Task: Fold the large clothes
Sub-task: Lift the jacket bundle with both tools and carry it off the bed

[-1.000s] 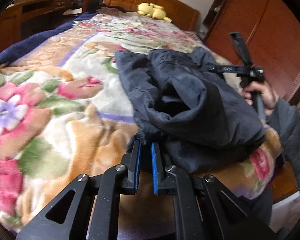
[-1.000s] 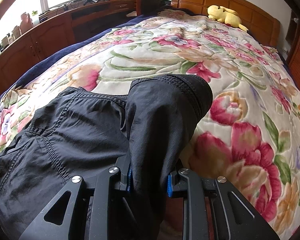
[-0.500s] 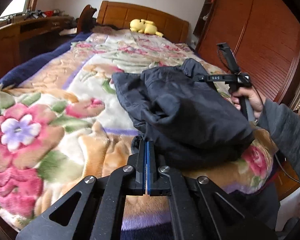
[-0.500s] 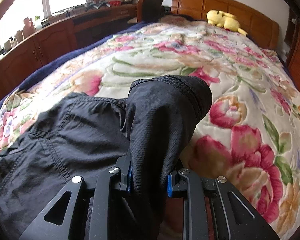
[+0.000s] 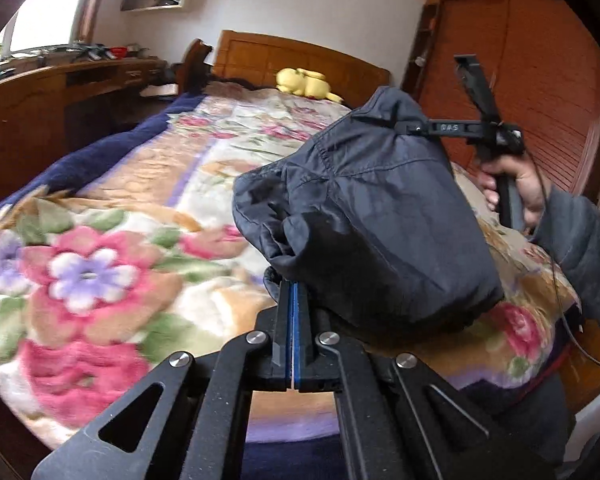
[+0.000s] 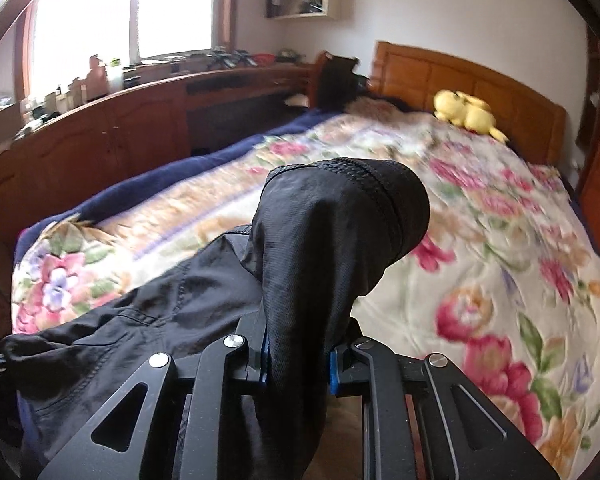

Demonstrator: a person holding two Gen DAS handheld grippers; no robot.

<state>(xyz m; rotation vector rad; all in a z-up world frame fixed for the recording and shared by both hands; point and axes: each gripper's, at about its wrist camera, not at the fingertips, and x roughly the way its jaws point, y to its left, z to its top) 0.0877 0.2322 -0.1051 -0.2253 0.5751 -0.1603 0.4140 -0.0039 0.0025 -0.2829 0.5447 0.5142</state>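
A dark garment (image 5: 372, 216) hangs bunched above the floral blanket (image 5: 100, 264), held up at two places. My left gripper (image 5: 293, 286) is shut, its blue pads pinching a thin edge of the cloth at the bundle's lower left. In the left wrist view, the right gripper (image 5: 400, 125) clamps the garment's top corner, with a person's hand (image 5: 516, 188) on its handle. In the right wrist view, a thick fold of the garment (image 6: 332, 240) stands up between the pads of my right gripper (image 6: 298, 344), whose jaws are closing on it. The rest drapes down to the left.
The bed runs away from me to a wooden headboard (image 6: 460, 76), where a yellow plush toy (image 6: 466, 114) lies. A long wooden sideboard (image 6: 100, 128) under a window lines the left side. A wooden wardrobe (image 5: 540, 80) stands on the right.
The left jaws shut on the garment's edge. Both grippers then rose and tilted up, lifting the garment off the blanket, so more of the room shows.
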